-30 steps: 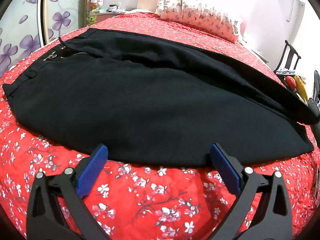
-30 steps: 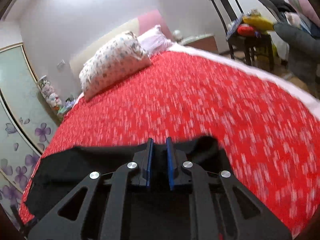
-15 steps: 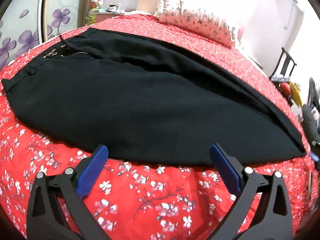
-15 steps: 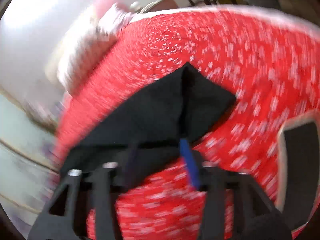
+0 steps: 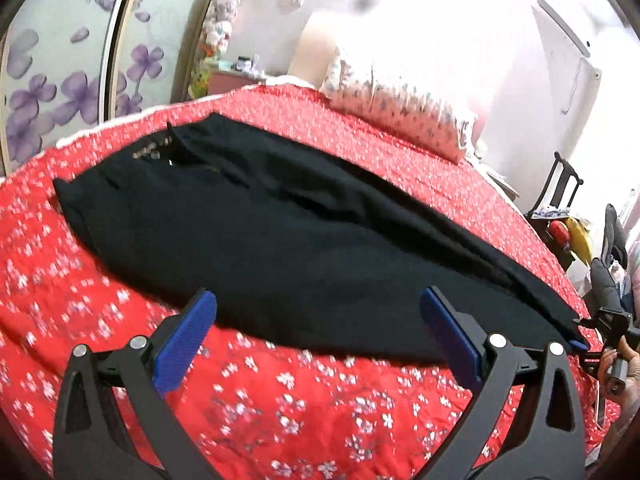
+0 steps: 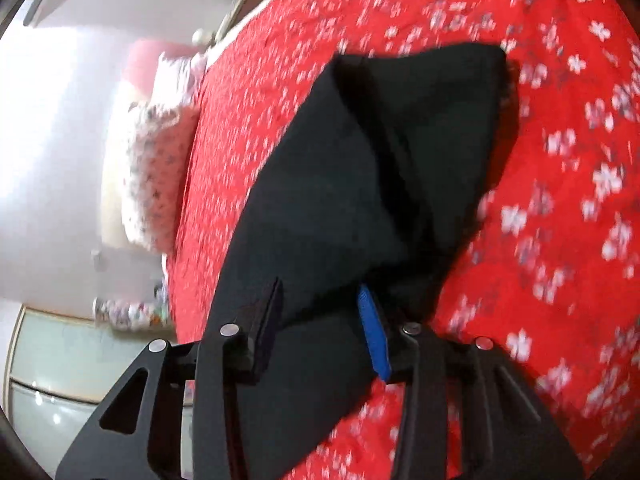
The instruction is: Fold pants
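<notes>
The left gripper (image 5: 318, 330) points forward and downward, its two blue-padded fingers (image 5: 186, 338) spread wide with nothing between them. The right gripper (image 6: 320, 328) is rolled to one side and angled downward; its jaws have just been closing and stand partly apart, with black cloth between the pads. At the far right of the left wrist view, a hand (image 5: 624, 368) grips the right gripper's handle.

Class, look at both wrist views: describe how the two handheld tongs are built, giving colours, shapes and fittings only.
Left tongs: two black plastic arms with triangular cut-outs, round silver screws at the joints, and ribbed blue pads on the inner faces. Right tongs: the same black frame with cut-outs and silver screws; one blue pad shows, the other looks dark from its back.
</notes>
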`<act>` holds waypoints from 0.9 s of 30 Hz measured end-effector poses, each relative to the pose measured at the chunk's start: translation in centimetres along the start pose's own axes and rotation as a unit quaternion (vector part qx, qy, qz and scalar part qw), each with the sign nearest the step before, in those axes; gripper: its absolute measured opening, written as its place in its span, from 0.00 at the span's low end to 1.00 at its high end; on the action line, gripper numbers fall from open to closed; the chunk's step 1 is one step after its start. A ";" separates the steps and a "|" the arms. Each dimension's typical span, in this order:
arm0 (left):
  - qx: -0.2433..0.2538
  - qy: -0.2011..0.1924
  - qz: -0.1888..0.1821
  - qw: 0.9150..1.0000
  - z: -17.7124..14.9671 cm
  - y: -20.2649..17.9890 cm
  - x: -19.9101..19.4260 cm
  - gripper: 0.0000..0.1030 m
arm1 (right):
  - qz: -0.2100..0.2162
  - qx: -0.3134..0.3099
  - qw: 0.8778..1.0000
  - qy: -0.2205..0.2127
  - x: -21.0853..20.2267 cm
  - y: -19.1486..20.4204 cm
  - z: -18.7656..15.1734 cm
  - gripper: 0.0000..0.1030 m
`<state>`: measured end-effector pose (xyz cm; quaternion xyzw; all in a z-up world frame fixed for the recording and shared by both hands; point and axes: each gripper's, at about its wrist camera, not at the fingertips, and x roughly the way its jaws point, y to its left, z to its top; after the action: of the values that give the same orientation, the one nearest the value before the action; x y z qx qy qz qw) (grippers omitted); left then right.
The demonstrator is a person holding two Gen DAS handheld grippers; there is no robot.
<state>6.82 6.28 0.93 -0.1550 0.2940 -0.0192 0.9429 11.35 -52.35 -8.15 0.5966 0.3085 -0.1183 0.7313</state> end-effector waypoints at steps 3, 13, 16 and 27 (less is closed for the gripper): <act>-0.003 0.001 -0.006 1.000 0.5 -0.1 -0.1 0.98 | 0.004 0.012 1.000 -0.021 0.3 -0.6 1.0 0.06; -0.005 0.008 -0.026 1.000 2.7 0.7 1.0 0.98 | 0.037 0.014 0.995 -0.091 -2.7 -4.5 0.1 0.03; -0.008 0.008 -0.031 0.999 5.4 1.3 2.2 0.98 | 0.026 -0.041 0.992 -0.113 -2.7 -3.2 -0.6 0.03; -0.077 0.110 0.007 0.991 19.9 3.4 17.4 0.98 | 0.014 -0.147 0.976 -0.162 -0.6 -1.6 -1.6 0.03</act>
<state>32.17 12.93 5.85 -0.2220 0.3978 -0.0068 0.8902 9.56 -51.36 -9.22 0.4594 0.1920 -0.1566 0.8530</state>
